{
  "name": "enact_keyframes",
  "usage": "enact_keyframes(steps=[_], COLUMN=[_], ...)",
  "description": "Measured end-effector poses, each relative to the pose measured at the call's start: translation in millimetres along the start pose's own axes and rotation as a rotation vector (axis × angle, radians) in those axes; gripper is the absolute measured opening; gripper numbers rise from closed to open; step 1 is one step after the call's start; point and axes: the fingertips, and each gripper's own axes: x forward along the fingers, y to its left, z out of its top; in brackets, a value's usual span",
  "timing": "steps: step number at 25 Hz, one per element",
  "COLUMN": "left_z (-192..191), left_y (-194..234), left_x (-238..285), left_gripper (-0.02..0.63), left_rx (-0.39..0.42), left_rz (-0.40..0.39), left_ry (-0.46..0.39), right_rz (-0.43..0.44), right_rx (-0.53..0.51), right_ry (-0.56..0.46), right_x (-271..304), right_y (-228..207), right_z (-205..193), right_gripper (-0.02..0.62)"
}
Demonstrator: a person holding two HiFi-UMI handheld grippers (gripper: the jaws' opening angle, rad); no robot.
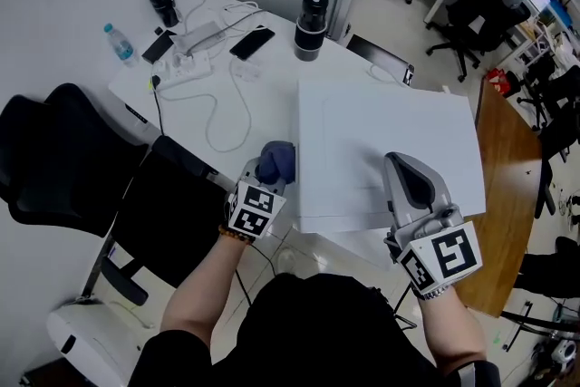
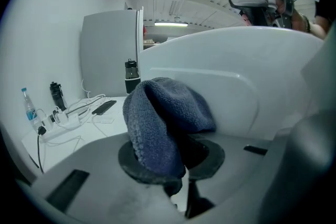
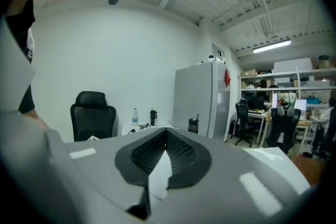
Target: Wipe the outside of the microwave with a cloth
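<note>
The white microwave [image 1: 390,149] stands on a white table [image 1: 236,118]. My left gripper [image 1: 267,181] is shut on a bunched blue cloth [image 1: 276,161] and holds it against the microwave's left side, near the front corner. In the left gripper view the cloth [image 2: 163,123] bulges out of the jaws, with the microwave's wall [image 2: 236,81] just behind it. My right gripper [image 1: 408,177] is shut and empty, lying over the microwave's top near its front edge. In the right gripper view its fingertips [image 3: 165,136] meet with nothing between them.
At the table's back stand a black bottle [image 1: 311,18], a black cup [image 1: 164,4], a water bottle [image 1: 118,41], a power strip with cables [image 1: 186,63] and a phone [image 1: 252,43]. Black office chairs [image 1: 82,168] stand at left. A wooden table [image 1: 507,195] lies right.
</note>
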Motion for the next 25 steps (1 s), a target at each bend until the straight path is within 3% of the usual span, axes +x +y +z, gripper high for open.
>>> enact_keyframes(steps=[25], left_z=[20.1], left_y=[63.4], left_x=[73.0], left_gripper=[0.064], left_rx=[-0.04], left_rz=[-0.001], left_ry=[0.043], right_rz=[-0.137], right_rx=[-0.004], right_ry=[0.005], right_x=[-10.7], right_y=[-32.3], right_z=[0.1], right_gripper=[0.002])
